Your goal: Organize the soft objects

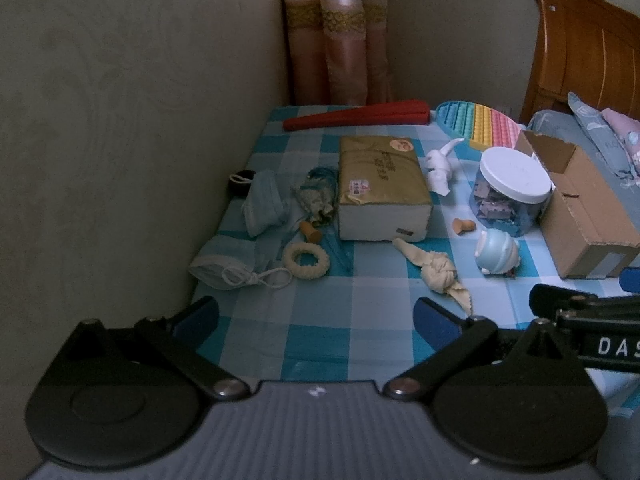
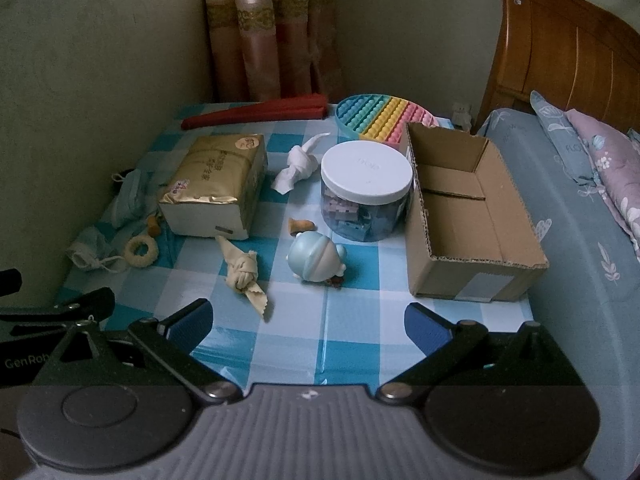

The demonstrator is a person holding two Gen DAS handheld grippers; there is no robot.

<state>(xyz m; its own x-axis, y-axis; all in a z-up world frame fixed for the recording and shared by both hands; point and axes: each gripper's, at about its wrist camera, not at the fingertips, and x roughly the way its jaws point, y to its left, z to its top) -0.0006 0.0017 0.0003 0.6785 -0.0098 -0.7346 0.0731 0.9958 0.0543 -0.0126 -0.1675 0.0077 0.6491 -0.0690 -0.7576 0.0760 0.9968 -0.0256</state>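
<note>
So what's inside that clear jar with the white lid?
The jar looks packed with small blue and purplish block-like pieces, seen through its clear wall. The white lid covers the top, so how full it is stays hidden.

This is a bedroom in a home; a carved wooden headboard (image 2: pixel 560 48) rises at the right, with a bed (image 2: pixel 580 240) in pale blue floral bedding and a pink flowered pillow (image 2: pixel 604 168) just beside the counter (image 2: pixel 360 328). Pink curtains (image 2: pixel 260 40) with a gold lace band hang in the corner between plain walls; the counter wears a blue-and-white checked cloth and carries household clutter, such as a tissue pack (image 2: pixel 216 184), a rainbow bubble toy (image 2: pixel 384 116) and what may be a face mask (image 1: pixel 224 268), though the light is dim.
</note>
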